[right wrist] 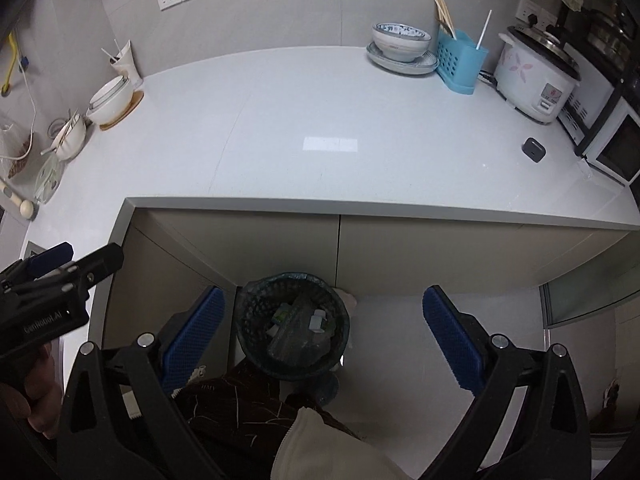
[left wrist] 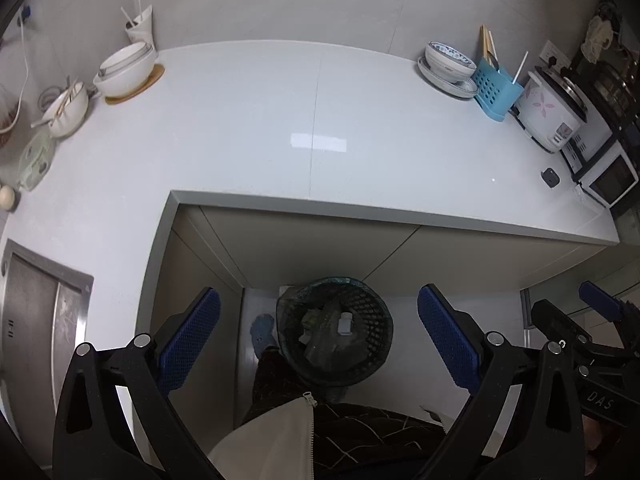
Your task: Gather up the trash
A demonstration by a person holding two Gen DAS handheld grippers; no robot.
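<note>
White stone tabletop (right wrist: pixel 320 128) runs wide and bare through its middle, dishes pushed to both far ends. Below its front edge, on the floor, stands the dark mesh bin (left wrist: pixel 335 330), lined and already holding wrappers and scraps. Both left tongs (left wrist: pixel 318 340) and right tongs (right wrist: pixel 322 340) hang above it, spread apart and gripping nothing. Left tongs sit almost directly over the bin; from the right tongs it lies slightly leftward.
</note>
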